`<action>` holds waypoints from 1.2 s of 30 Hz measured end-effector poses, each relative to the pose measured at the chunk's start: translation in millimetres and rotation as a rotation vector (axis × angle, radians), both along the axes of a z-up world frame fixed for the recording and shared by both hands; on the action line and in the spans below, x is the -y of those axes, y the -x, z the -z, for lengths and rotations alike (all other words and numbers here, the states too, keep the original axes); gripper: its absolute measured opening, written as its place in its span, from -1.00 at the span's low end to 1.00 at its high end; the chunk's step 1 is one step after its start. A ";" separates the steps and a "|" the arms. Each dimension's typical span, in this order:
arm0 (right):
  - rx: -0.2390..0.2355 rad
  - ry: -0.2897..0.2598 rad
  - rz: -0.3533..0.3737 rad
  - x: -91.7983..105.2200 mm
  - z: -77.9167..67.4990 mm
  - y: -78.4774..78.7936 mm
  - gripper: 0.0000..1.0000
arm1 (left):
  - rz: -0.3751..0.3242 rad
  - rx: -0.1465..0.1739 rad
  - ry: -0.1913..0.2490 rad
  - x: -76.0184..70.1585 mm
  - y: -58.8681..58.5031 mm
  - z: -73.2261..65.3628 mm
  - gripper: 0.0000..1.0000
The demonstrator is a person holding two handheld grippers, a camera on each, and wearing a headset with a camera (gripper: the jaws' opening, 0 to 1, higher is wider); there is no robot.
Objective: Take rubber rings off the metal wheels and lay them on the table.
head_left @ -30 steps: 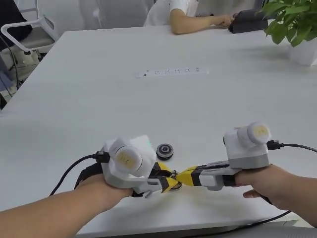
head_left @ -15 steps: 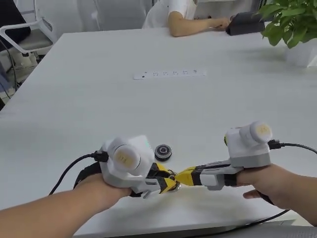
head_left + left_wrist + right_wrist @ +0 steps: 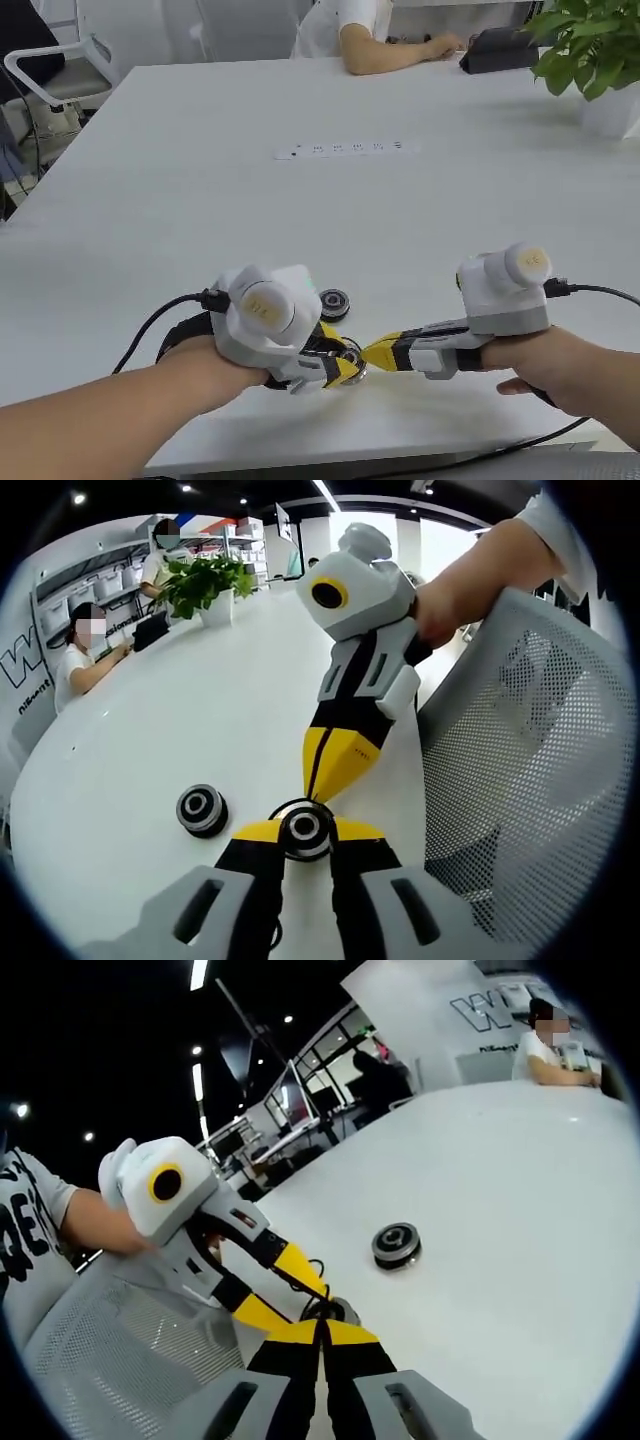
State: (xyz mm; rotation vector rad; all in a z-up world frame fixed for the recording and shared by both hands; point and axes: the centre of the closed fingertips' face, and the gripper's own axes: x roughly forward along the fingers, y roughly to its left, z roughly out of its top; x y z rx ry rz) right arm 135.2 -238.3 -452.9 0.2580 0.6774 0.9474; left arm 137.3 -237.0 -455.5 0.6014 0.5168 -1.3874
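**Two claws meet on one small wheel at the near edge**

The left claw [image 3: 338,366] is clamped on a metal wheel [image 3: 305,829], one yellow tip on each side, and holds it just above the white worktop [image 3: 300,220]. Its black rubber ring [image 3: 282,830] looks to be seated on the rim. Just behind lies a second wheel [image 3: 333,303], flat and loose, ring on. From the right, the right claw [image 3: 320,1332] noses in with its tips pressed together against the held wheel's rim. I cannot tell whether any rubber is pinched between them.

From where I stand, the risk is a pull with too little rubber caught, so the tips would slip off. If the left grip is light, the wheel could twist free and roll off the near edge. A sudden release might also flick the ring away, or knock the loose wheel.
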 end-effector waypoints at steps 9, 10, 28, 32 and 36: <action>0.014 -0.013 0.024 1.4 -9.7 -1.2 -1.00 | -0.002 -0.018 0.044 -9.3 2.5 -21.6 -0.63; 0.016 -0.014 0.024 0.5 -11.4 -0.3 -1.00 | 0.000 -0.021 0.047 -11.2 3.5 -23.2 -0.61; 0.029 -0.038 -0.017 -14.3 -28.5 -6.5 -1.00 | -0.072 -0.043 0.149 -52.4 -4.6 -63.5 -0.17; 0.035 -0.042 -0.029 -21.2 -31.5 -13.1 -1.00 | -0.096 -0.037 0.166 -64.7 -7.1 -70.0 -0.07; 0.036 -0.045 -0.047 -32.6 -32.3 -16.9 -1.00 | -0.125 -0.040 0.182 -76.7 -8.0 -73.1 0.05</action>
